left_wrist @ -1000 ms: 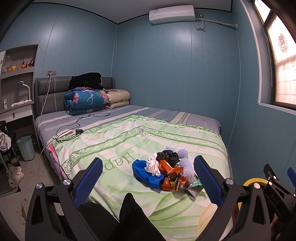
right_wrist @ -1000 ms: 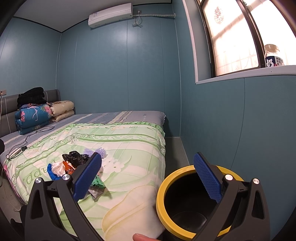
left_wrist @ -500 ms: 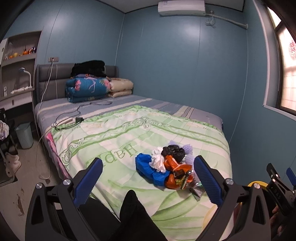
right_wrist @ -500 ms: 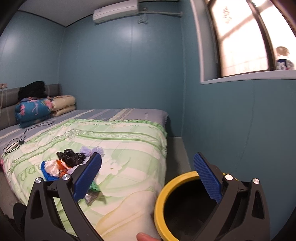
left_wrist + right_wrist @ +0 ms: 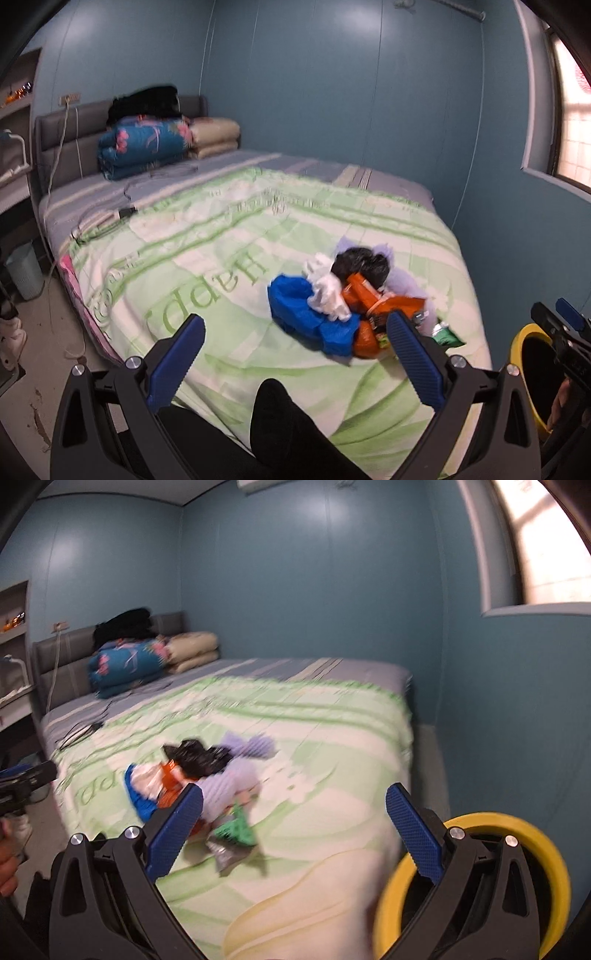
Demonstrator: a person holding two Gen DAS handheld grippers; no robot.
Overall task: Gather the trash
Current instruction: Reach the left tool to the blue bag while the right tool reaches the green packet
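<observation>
Tongs: both my left tongs (image 5: 293, 354) and right tongs (image 5: 293, 830) gape wide, grasping nothing.
Trash: trash pile (image 5: 343, 295) on bed (image 5: 221, 258), at one o'clock.
Bin: yellow-rimmed bin (image 5: 476, 849) at four o'clock.
Progress: I judge nothing collected yet.

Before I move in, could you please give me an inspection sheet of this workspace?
Surface: bed under a green and white quilt, gray sheet toward the headboard.
Job's things: trash pile of blue, white, black, orange and green wrappers near the quilt's foot end; yellow-rimmed bin beside the bed, mouth open.
Clutter: folded blankets and dark clothing stacked at the headboard.
Grippers: left tongs open, empty, short of the pile; right tongs open, empty, between pile and bin.
Cables: black cord with adapter on the sheet; white cable hanging from the wall outlet.
Surroundings: blue walls, window on the right, shelf and pale basket on the left.
</observation>
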